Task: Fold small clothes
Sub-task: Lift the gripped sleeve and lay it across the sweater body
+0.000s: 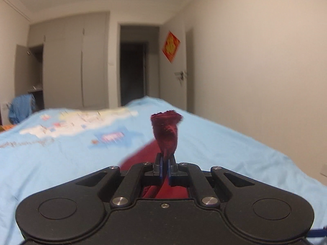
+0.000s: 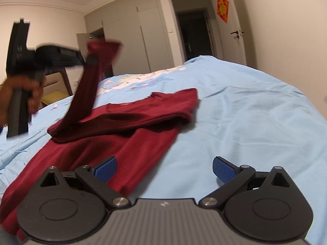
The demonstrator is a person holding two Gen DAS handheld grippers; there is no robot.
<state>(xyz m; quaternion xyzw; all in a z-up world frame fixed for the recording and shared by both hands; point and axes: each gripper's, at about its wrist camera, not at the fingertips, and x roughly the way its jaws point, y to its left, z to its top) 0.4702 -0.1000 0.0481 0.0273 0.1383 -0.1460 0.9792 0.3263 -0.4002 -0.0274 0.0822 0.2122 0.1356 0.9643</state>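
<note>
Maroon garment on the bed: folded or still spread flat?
Partly folded. The maroon garment has its upper part doubled over the body, while the left claw holds one sleeve lifted above the bed.

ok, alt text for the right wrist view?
The open right gripper hovers over a dark red garment on a light blue bedsheet. At left, a hand holds the left gripper, lifting the garment's sleeve.

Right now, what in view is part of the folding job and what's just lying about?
In the job:
- dark red garment, spread on the bed
- its sleeve, lifted and pinched in the left tool
- right tool, open, holding nothing

Lying about:
- light blue bedsheet
- blue cloth beside the wardrobe
- red wall decoration
</note>
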